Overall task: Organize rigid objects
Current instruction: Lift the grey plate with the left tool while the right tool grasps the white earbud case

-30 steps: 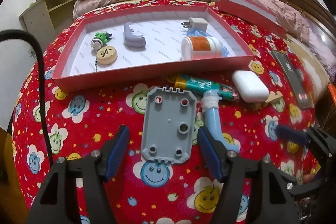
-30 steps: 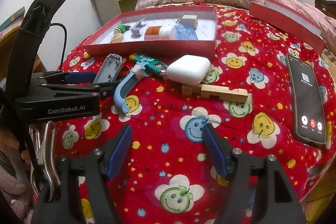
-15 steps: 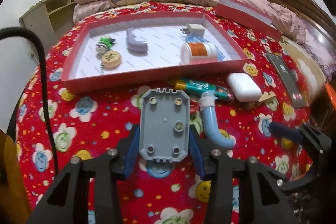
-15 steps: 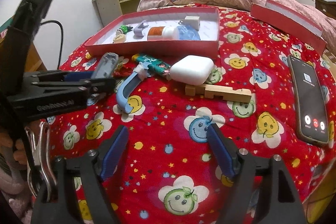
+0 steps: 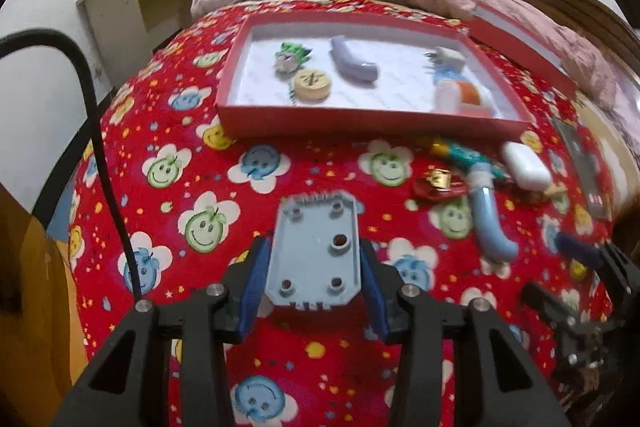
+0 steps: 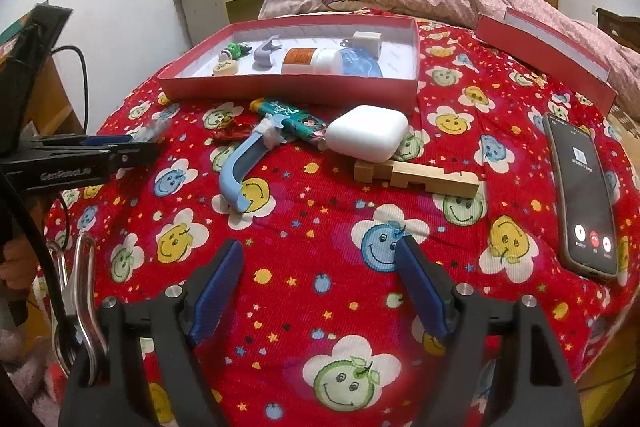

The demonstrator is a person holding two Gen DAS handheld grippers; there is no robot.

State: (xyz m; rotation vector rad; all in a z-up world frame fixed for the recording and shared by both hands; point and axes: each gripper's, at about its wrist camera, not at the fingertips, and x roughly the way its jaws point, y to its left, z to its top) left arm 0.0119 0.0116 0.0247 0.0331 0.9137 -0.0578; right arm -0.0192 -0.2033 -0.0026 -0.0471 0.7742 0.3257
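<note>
My left gripper (image 5: 314,267) is shut on a grey plastic plate (image 5: 316,247) with round holes, its blue pads pressing both long edges, and holds it just above the red smiley bedspread. The right wrist view shows that gripper (image 6: 120,151) from the side at the left, with the plate (image 6: 154,129) a blur at its tip. The red box tray (image 5: 360,117) lies beyond, holding a wooden disc (image 5: 312,85), a purple hook (image 5: 354,65), a white bottle (image 5: 460,95) and more. My right gripper (image 6: 318,255) stands open over bare bedspread, with nothing between its fingers.
Loose on the bedspread lie a blue curved tube (image 6: 244,167), a teal tube (image 6: 296,117), a white case (image 6: 366,139), a wooden block (image 6: 420,177), a red clip (image 5: 438,185) and a phone (image 6: 580,195). The box lid (image 6: 544,55) leans at back right.
My left gripper closed on the grey plate, lifted it and carried it left, away from the cluster, uncovering the red clip. My right gripper opened a little wider and stayed in place.
</note>
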